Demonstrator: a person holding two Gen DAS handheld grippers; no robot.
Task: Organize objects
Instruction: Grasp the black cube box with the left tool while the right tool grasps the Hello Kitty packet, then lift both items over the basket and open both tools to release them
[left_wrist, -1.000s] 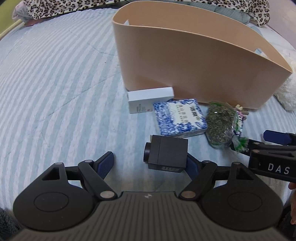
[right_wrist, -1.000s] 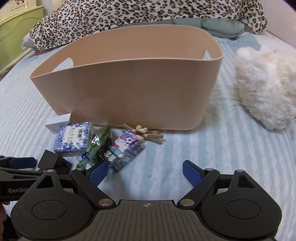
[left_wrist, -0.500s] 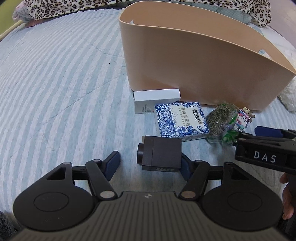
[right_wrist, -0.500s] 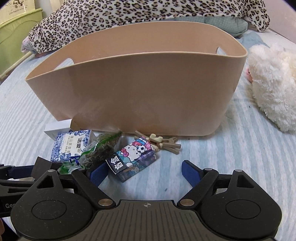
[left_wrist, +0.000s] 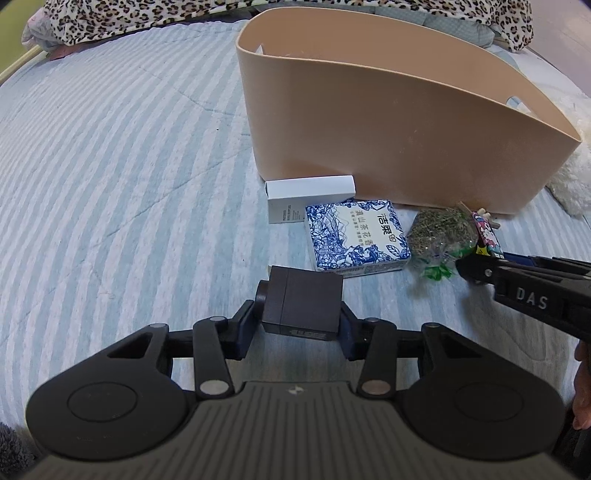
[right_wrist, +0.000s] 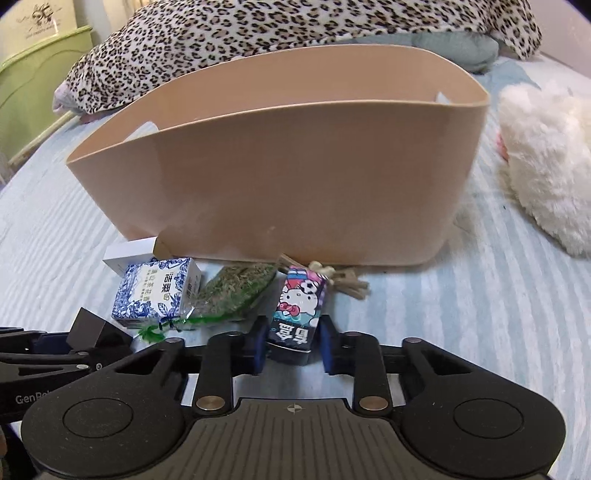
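My left gripper (left_wrist: 297, 326) is shut on a small black box camera (left_wrist: 301, 304) that rests on the bed. My right gripper (right_wrist: 291, 343) has closed on a Hello Kitty packet (right_wrist: 297, 319), which also shows in the left wrist view (left_wrist: 487, 236). A tan basket (left_wrist: 388, 122) stands behind, also in the right wrist view (right_wrist: 295, 166). In front of it lie a white box (left_wrist: 310, 197), a blue-and-white tissue pack (left_wrist: 356, 236), a bag of dried herbs (left_wrist: 439, 234) and a bundle of wooden clips (right_wrist: 343, 282).
The striped blue bedspread (left_wrist: 110, 166) spreads wide on the left. A white plush toy (right_wrist: 546, 166) lies right of the basket. A leopard-print blanket (right_wrist: 295, 29) is piled behind it. A green cabinet (right_wrist: 37, 74) stands at the far left.
Both grippers moved forward and closed: the left one onto the black camera, the right one onto the Hello Kitty packet. Both were open a second ago.
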